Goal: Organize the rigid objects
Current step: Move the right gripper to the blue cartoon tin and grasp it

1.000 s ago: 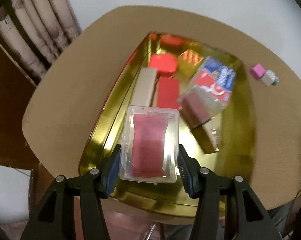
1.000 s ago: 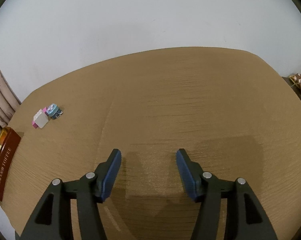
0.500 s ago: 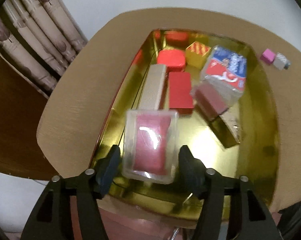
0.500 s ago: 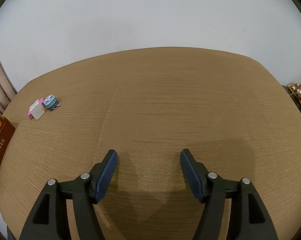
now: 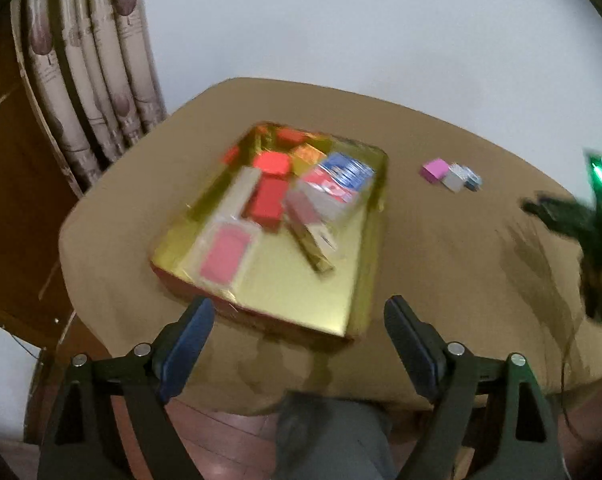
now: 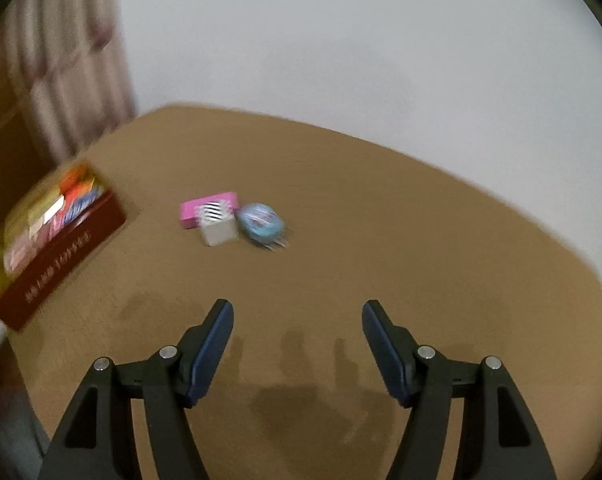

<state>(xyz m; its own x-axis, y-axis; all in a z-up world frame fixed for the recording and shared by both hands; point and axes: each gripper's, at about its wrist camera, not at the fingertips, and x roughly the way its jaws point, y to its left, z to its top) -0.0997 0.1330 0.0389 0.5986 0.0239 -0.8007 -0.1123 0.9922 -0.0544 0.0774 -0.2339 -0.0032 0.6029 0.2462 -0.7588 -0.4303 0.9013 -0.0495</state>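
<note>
White wall behind a tan tabletop (image 6: 381, 220): one gold tray (image 5: 365, 240) near its left edge holding several boxes, three loose items mid-tabletop—pink box (image 6: 207, 210), white cube (image 6: 217, 227), blue tin (image 6: 261, 220); left claw (image 5: 297, 340) and right claw (image 6: 297, 340) both open, empty; approach the cluster squarely, singling one item.
</note>
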